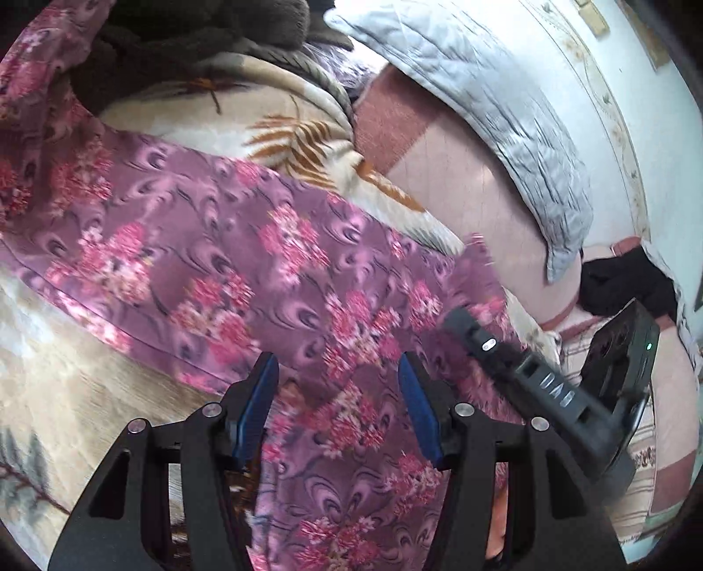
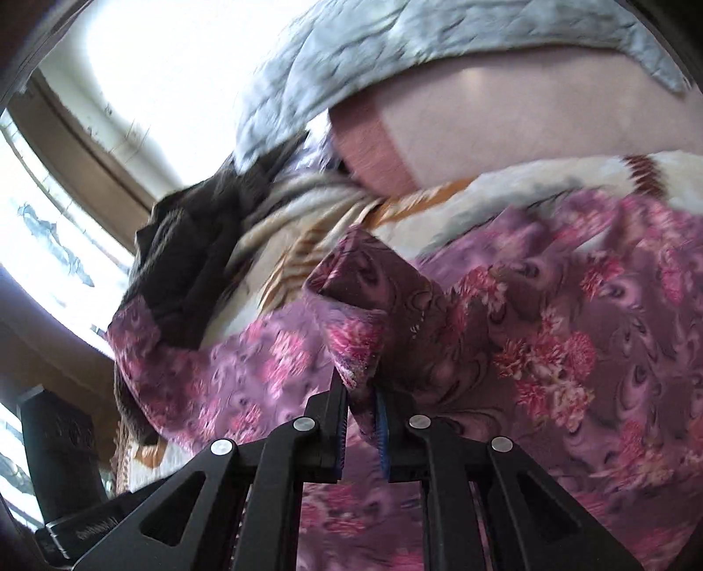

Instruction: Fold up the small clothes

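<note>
A purple garment with pink flowers lies spread across a cream blanket on the bed. My left gripper is open, its blue-padded fingers just above the cloth with nothing between them. My right gripper is shut on a folded edge of the same floral garment and lifts it. The right gripper also shows in the left wrist view at the garment's right side.
A cream blanket with orange leaf print lies under the garment. A grey-blue quilted pillow and a pink pillow lie behind. Dark brown fleece clothing is piled at the far left. A window is at the left.
</note>
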Demonstrator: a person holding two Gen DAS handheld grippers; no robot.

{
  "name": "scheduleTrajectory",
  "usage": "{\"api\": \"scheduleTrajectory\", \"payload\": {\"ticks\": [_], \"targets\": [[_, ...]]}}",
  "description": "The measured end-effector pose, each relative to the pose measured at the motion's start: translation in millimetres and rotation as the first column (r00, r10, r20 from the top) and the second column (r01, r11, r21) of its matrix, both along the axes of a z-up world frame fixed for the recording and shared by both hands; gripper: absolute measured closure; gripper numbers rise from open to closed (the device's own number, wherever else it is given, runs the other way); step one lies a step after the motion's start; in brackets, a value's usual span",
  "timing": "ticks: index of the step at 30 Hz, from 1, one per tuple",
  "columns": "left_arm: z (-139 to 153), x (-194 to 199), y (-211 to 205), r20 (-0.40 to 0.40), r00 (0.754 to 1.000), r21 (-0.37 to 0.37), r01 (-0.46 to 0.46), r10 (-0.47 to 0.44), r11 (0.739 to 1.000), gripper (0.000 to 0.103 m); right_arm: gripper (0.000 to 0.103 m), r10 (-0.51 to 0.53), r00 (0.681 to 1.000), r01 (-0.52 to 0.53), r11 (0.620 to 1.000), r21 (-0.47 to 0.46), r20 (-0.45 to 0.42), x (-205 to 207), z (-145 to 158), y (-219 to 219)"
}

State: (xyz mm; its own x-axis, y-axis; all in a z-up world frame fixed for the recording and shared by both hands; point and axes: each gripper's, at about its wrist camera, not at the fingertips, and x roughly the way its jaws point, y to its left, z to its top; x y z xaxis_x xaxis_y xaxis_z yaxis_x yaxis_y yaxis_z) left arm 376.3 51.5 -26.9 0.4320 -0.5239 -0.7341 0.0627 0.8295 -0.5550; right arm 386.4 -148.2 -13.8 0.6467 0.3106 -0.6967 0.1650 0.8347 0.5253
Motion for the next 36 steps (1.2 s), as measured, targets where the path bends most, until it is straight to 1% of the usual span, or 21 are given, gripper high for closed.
{"api": "scheduleTrajectory", "payload": {"ticks": [3,4,6,8,10,11,14,16,18,19,20,21,22,23,25,27,29,31,33,35,36], "targets": [[-6,4,2,-0.025,1.000,-0.021,-0.005,0.005,1.000,0.048,0.073,0.025,0.993,-0.024,1.000,0.005,-0.114,5,-23,13],[-8,4,0,-0.034,0.999,-0.023,0.000,0.000,1.000,0.048,0.072,0.036,0.989,-0.032,0.999,0.030,-0.146,2,-29,12],[-10,3,-5,-0.037,0.999,-0.019,0.014,-0.014,1.000,0.048,0.072,0.043,0.993,-0.036,0.997,0.064,-0.114,-15,-21,5],[-10,1,-13,-0.029,0.999,-0.024,0.036,-0.037,0.999,0.047,0.064,0.012,0.999,-0.009,0.997,0.074,-0.042,-38,-4,-12],[-9,-2,-20,-0.021,0.998,-0.036,0.058,-0.058,0.998,0.040,0.050,-0.088,0.996,0.086,0.995,0.053,0.024,-66,10,-35],[-8,-4,-23,-0.019,0.998,-0.041,0.066,-0.067,0.997,0.040,0.048,-0.162,0.986,0.161,0.986,0.033,0.049,-83,15,-52],[-12,-4,-40,-0.039,0.993,-0.050,0.110,-0.112,0.993,0.039,0.047,-0.416,0.905,0.416,0.909,0.016,0.088,-141,17,-112],[-15,2,-53,-0.069,0.992,-0.079,0.104,-0.109,0.991,0.039,0.047,-0.575,0.814,0.575,0.818,0.029,0.089,-177,9,-149],[-16,11,-67,-0.094,0.990,-0.086,0.098,-0.106,0.991,0.039,0.047,-0.673,0.737,0.667,0.739,0.099,0.059,-204,-7,-181],[-16,16,-74,-0.101,0.990,-0.078,0.095,-0.102,0.992,0.039,0.048,-0.687,0.726,0.677,0.724,0.135,0.045,-210,-13,-191],[-17,22,-84,-0.105,0.991,-0.041,0.083,-0.087,0.996,0.042,0.048,-0.699,0.715,0.685,0.708,0.168,0.030,-215,-21,-198],[-19,27,-92,-0.110,0.991,0.005,0.077,-0.076,0.997,0.062,0.049,-0.711,0.703,0.697,0.695,0.175,0.024,-221,-27,-202],[-24,32,-100,-0.132,0.989,0.080,0.082,-0.071,0.993,0.085,0.052,-0.713,0.700,0.699,0.694,0.170,0.034,-224,-28,-203],[-34,36,-108,-0.184,0.981,0.161,0.098,-0.068,0.982,0.090,0.052,-0.716,0.697,0.702,0.694,0.157,0.047,-226,-29,-204],[-34,32,-104,-0.157,0.986,0.141,0.068,-0.045,0.988,0.090,0.052,-0.719,0.692,0.704,0.692,0.159,0.067,-224,-23,-200],[-32,26,-101,-0.141,0.989,0.148,0.070,-0.049,0.987,0.089,0.051,-0.682,0.721,0.659,0.730,0.182,0.122,-212,-13,-198],[-31,18,-97,-0.130,0.990,0.150,0.069,-0.050,0.986,0.089,0.050,-0.645,0.752,0.625,0.763,0.162,0.137,-201,-8,-194],[-28,10,-90,-0.132,0.990,0.146,0.069,-0.050,0.987,0.089,0.047,-0.607,0.792,0.595,0.790,0.148,0.059,-188,-22,-192],[-25,7,-85,-0.148,0.987,0.142,0.076,-0.055,0.987,0.089,0.047,-0.589,0.806,0.591,0.792,0.150,-0.063,-178,-45,-191],[-13,1,-75,-0.143,0.987,0.160,0.092,-0.069,0.983,0.089,0.048,-0.598,0.801,0.598,0.799,0.066,-0.021,-176,-32,-185],[-4,-2,-67,-0.119,0.990,0.177,0.099,-0.078,0.979,0.089,0.044,-0.587,0.810,0.587,0.809,0.015,-0.011,-171,-25,-180]]}}
